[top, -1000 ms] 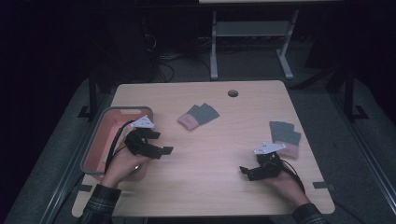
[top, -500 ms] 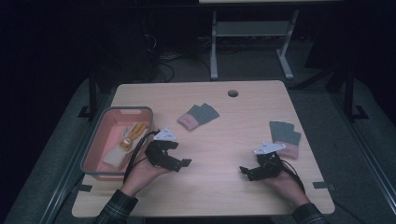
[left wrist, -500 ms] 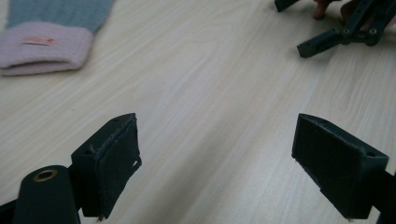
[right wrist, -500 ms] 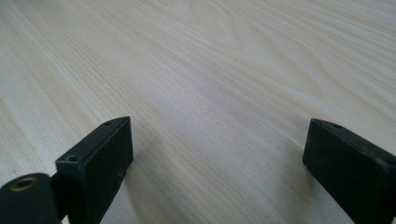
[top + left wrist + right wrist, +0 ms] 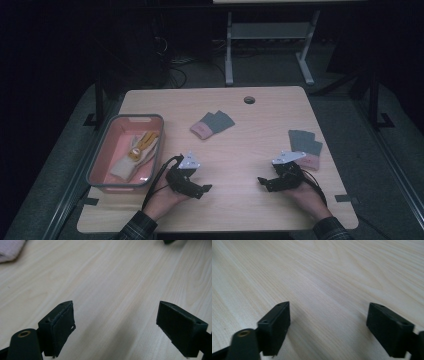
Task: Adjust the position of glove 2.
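From above, your table point(image 5: 240, 125) carries a pink bin point(image 5: 102, 165) holding socks point(image 5: 136, 152), grey socks point(image 5: 212, 124) mid-table, another pair point(image 5: 305, 145) beside your right gripper point(image 5: 264, 183). Both it, jaws just narrowing slightly, and your left gripper point(image 5: 204, 190) gape, released, over bare wood.

In the left gripper view we see a pinkish cloth point(image 5: 8, 250) cut off at the ten o'clock corner, and a dark shape point(image 5: 172, 241) clipped at one o'clock that we cannot identify. From above, the items in the pink bin point(image 5: 100, 155) are too dim to name, and the bench point(image 5: 240, 210) hides our sleeves at six o'clock.
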Demonstrator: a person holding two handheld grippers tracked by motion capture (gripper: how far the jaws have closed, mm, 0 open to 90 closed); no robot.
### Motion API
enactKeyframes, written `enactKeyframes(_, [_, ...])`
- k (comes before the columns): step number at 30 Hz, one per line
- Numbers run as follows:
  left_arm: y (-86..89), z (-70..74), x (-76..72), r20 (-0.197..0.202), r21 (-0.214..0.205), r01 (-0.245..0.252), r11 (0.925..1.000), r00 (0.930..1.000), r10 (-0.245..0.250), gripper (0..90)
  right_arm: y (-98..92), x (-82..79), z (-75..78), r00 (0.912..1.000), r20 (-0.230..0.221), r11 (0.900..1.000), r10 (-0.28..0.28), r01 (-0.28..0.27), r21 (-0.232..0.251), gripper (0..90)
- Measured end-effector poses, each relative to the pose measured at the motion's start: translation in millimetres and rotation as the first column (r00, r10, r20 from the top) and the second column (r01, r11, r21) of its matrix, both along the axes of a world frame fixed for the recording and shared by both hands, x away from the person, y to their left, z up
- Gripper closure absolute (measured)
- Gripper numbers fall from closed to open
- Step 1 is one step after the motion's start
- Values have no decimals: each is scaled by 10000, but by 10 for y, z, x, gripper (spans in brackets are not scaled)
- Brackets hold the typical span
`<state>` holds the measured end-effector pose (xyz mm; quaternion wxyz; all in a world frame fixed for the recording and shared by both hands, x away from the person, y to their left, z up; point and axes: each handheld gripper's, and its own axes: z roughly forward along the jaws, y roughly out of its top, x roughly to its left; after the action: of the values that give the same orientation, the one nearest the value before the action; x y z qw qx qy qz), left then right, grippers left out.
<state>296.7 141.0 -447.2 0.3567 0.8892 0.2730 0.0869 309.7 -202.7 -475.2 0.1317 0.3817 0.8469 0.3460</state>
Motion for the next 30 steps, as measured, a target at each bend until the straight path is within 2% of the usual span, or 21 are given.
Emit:
enactKeyframes(2, [-2, -55, -26, 31, 141, 41, 9999, 10000, -41, 140, -12, 0, 24, 10000, -33, 10000, -26, 26, -11, 301])
enactKeyframes(3, [11, -72, -32, 79, 156, 54, 9999, 10000, -55, 140, -32, -5, 59, 10000, 12, 10000, -54, 53, 36, 413])
enactKeyframes(4, [18, -88, -36, 109, 104, 15, 9999, 9999, -16, 140, -32, -5, 59, 10000, 12, 10000, -54, 53, 36, 413])
enactKeyframes(5, [44, -123, -46, 242, 235, -10, 9997, 9997, 5, 140, -63, -7, 115, 9998, 124, 9998, -123, 121, 143, 531])
enactKeyframes(6, [44, -123, -46, 242, 235, -10, 9997, 9997, 5, 139, -63, -7, 115, 9998, 124, 9998, -123, 121, 143, 531])
enactKeyframes(7, [62, -165, -56, 339, 285, -43, 9996, 9994, 33, 137, -102, 0, 173, 9990, 286, 9994, -340, 338, 74, 675])
enactKeyframes(8, [62, -165, -56, 339, 285, -43, 9996, 9994, 33, 136, -102, 0, 173, 9990, 286, 9994, -340, 338, 74, 675])
enactKeyframes(9, [79, -190, -51, 342, 401, -20, 9992, 9994, 6, 136, -124, 9, 194, 9987, 356, 9993, -360, 357, 93, 714])
enactKeyframes(10, [93, -214, -42, 307, 478, -11, 9989, 9995, -4, 135, -200, 42, 241, 9969, 565, 9984, -556, 549, 143, 801])
enactKeyframes(11, [93, -214, -42, 307, 478, -11, 9989, 9995, -4, 135, -200, 42, 241, 9969, 565, 9984, -556, 549, 143, 801])
enactKeyframes(12, [112, -241, -33, 281, 349, 33, 9994, 9996, -43, 131, -277, 77, 264, 9956, 686, 9979, -638, 632, 104, 864])
enactKeyframes(14, [123, -249, -33, 343, 274, 59, 9996, 9994, -68, 131, -305, 92, 270, 9950, 733, 9977, -673, 668, 90, 880])
enactKeyframes(16, [164, -289, -37, 556, -116, 198, 9997, 9983, -191, 127, -419, 144, 290, 9933, 762, 9962, -870, 863, 130, 900])
enactKeyframes(17, [183, -297, -35, 644, -170, 270, 9995, 9976, -258, 125, -460, 159, 294, 9929, 720, 9955, -942, 932, 168, 900])
enactKeyframes(22, [196, -300, -40, 663, -182, 208, 9996, 9976, -196, 126, -661, 226, 301, 9867, 750, 9894, -1444, 1427, 276, 900])
enactKeyframes(26, [203, -300, -47, 646, -205, 191, 9996, 9978, -178, 126, -787, 272, 269, 9803, 725, 9829, -1839, 1838, 84, 900])
enactKeyframes(30, [203, -301, -47, 649, -211, 192, 9996, 9977, -178, 126, -970, 314, 230, 9689, 671, 9712, -2381, 2380, 96, 900])
